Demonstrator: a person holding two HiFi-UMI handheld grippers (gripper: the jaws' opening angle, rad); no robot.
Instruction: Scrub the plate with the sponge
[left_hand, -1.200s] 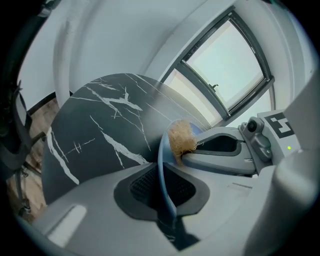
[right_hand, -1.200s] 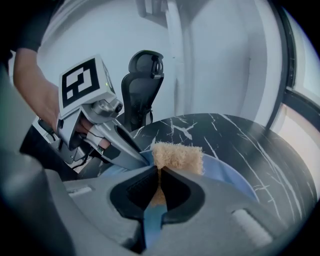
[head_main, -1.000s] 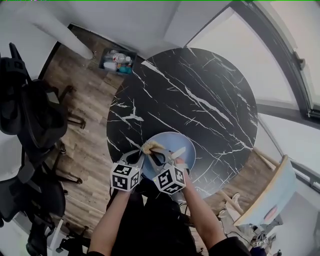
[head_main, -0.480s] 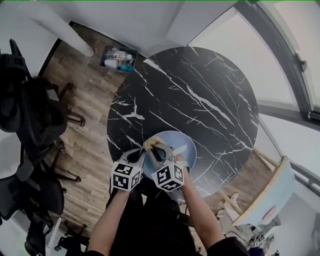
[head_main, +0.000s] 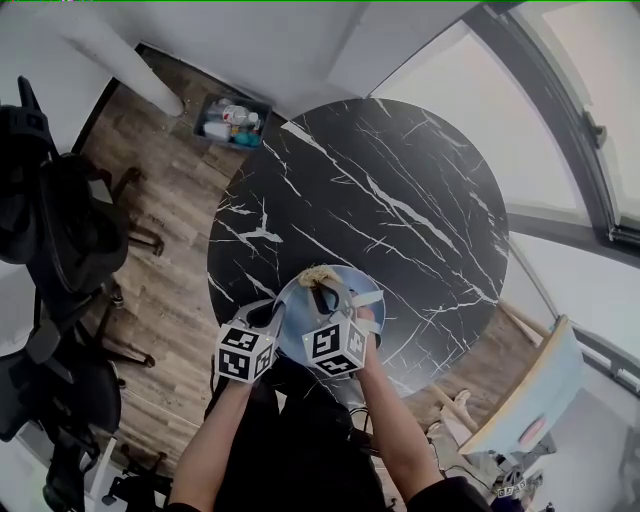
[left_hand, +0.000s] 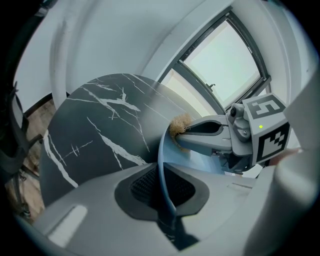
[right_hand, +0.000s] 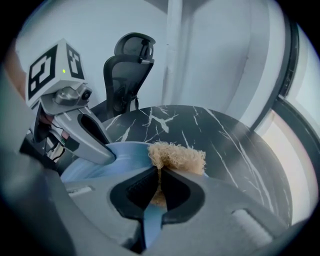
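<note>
A light blue plate (head_main: 352, 300) is held tilted over the near edge of the round black marble table (head_main: 400, 190). My left gripper (head_main: 278, 308) is shut on the plate's left rim; in the left gripper view the rim (left_hand: 161, 165) runs edge-on between the left gripper's (left_hand: 162, 184) pads. My right gripper (head_main: 326, 290) is shut on a tan fibrous sponge (head_main: 317, 274) that presses on the plate's far rim. In the right gripper view the sponge (right_hand: 178, 157) bulges out of the right gripper's (right_hand: 161, 179) closed jaws, with the plate (right_hand: 107, 159) and the left gripper (right_hand: 102, 150) to the left.
Black office chairs (head_main: 60, 220) stand on the wooden floor at the left. A box of bottles (head_main: 232, 122) sits on the floor beyond the table. Window frames (head_main: 590, 130) run along the right side. A pale board (head_main: 530, 390) leans at the lower right.
My right gripper has carried the sponge a little up and to the right along the plate's far rim. The left gripper has kept its hold on the plate.
</note>
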